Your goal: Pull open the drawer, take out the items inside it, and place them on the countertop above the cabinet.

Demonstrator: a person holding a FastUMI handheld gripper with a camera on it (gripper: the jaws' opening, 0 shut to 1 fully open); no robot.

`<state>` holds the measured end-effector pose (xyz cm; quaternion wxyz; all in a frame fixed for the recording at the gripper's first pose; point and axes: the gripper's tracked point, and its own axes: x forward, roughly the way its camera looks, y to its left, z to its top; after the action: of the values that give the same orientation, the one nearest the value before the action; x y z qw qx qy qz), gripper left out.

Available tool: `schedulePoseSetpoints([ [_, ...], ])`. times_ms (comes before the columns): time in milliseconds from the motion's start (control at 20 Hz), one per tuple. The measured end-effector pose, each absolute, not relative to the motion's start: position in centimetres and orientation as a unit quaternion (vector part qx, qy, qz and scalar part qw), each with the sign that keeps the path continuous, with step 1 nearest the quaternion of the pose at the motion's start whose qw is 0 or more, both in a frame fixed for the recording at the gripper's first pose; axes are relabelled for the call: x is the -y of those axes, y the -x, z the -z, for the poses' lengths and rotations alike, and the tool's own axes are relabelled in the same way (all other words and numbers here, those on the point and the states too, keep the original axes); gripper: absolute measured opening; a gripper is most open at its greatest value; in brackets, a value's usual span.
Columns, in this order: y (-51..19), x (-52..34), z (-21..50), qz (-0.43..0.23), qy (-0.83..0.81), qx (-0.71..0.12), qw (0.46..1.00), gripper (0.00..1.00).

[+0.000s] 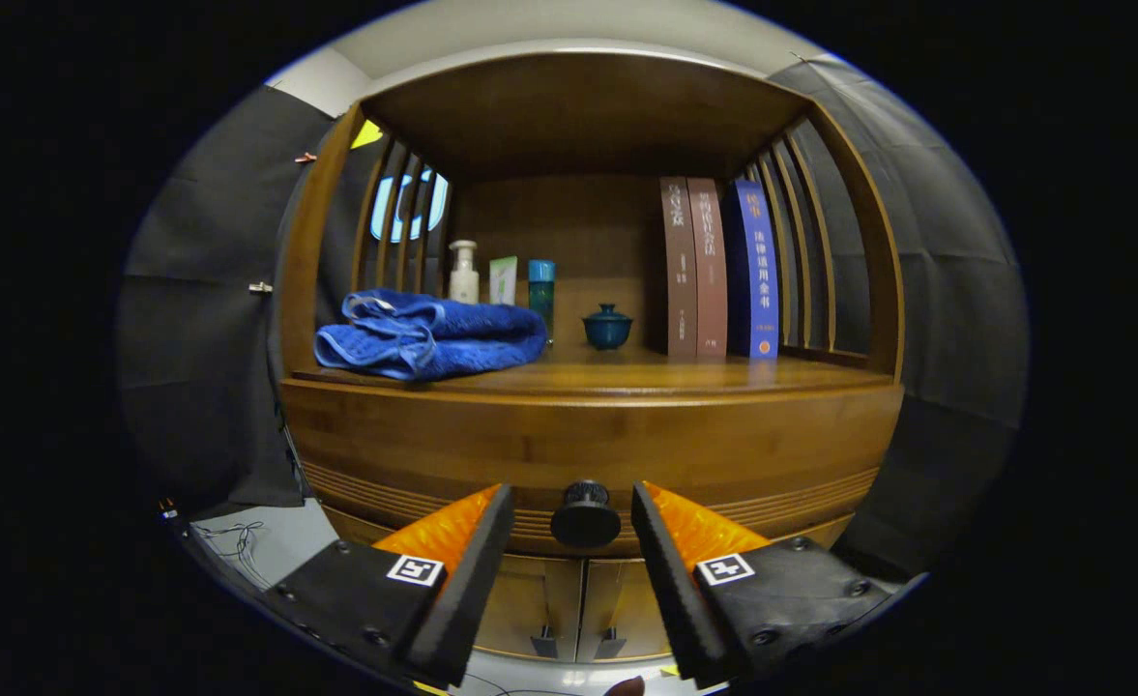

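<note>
A wooden cabinet faces me, its closed drawer front (588,449) spanning the width under the countertop (627,377). A round dark knob (585,515) sticks out of the drawer's lower middle. My gripper (573,505) is open, its two fingers standing either side of the knob with small gaps, not pressing on it. The drawer's contents are hidden.
On the countertop lie a folded blue towel (428,333) at the left, a pump bottle (463,274), a small carton (503,280), a teal bottle (541,290), a lidded dark teal cup (607,327), and three upright books (718,269) at the right. Two lower doors (583,604) sit below the drawer.
</note>
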<state>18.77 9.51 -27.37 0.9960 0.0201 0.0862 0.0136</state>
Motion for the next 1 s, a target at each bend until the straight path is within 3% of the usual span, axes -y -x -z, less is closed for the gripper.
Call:
schedulePoseSetpoints([
  [150,-19.8,-8.8,29.4,0.005,-0.017,-0.097,0.995,0.59],
  [250,-19.8,-8.9,28.8,0.003,-0.015,-0.088,0.996,0.59],
  [350,-19.9,-8.6,29.1,0.005,-0.009,-0.086,0.996,0.49],
  [500,-19.4,-8.5,29.2,0.004,0.009,-0.082,0.997,0.44],
  [550,-19.4,-8.5,29.3,0.001,0.016,-0.081,0.997,0.38],
  [600,-19.4,-8.4,29.1,-0.001,0.015,-0.086,0.996,0.38],
  [650,-19.5,-8.4,29.3,-0.004,0.012,-0.090,0.996,0.29],
  [1000,-14.5,-8.4,28.7,-0.002,0.017,-0.097,0.995,0.29],
])
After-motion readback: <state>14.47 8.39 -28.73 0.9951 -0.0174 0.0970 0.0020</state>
